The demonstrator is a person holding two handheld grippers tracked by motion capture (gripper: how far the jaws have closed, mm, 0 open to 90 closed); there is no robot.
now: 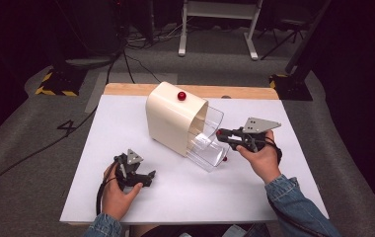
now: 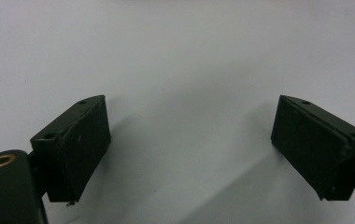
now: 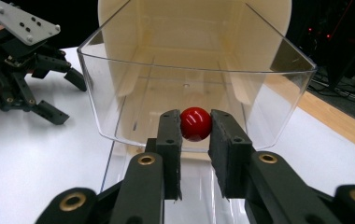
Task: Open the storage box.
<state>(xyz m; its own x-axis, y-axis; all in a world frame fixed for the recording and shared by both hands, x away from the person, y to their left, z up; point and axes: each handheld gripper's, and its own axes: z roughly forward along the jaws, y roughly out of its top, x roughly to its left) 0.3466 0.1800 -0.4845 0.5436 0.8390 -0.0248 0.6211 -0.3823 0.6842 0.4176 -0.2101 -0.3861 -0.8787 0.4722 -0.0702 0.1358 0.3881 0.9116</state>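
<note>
Gripping a red knob (image 3: 195, 123) between its 2 pads, your right gripper (image 3: 195, 133) is sitting at the front of the clear drawer (image 3: 278, 93), with the knob pinched at the very tips of the fingers (image 3: 170, 133) and the drawer's transparent front wall right behind it. That drawer is standing pulled out of the cream cabinet (image 1: 168, 116), tilted down toward you. Your left gripper (image 2: 189, 140) is resting on the white table (image 1: 254, 192), well apart from the cabinet on its left, its fingers (image 2: 80, 140) spread wide with only bare tabletop between them. A 2nd red knob (image 1: 181, 95) is sitting on top of the cabinet.
</note>
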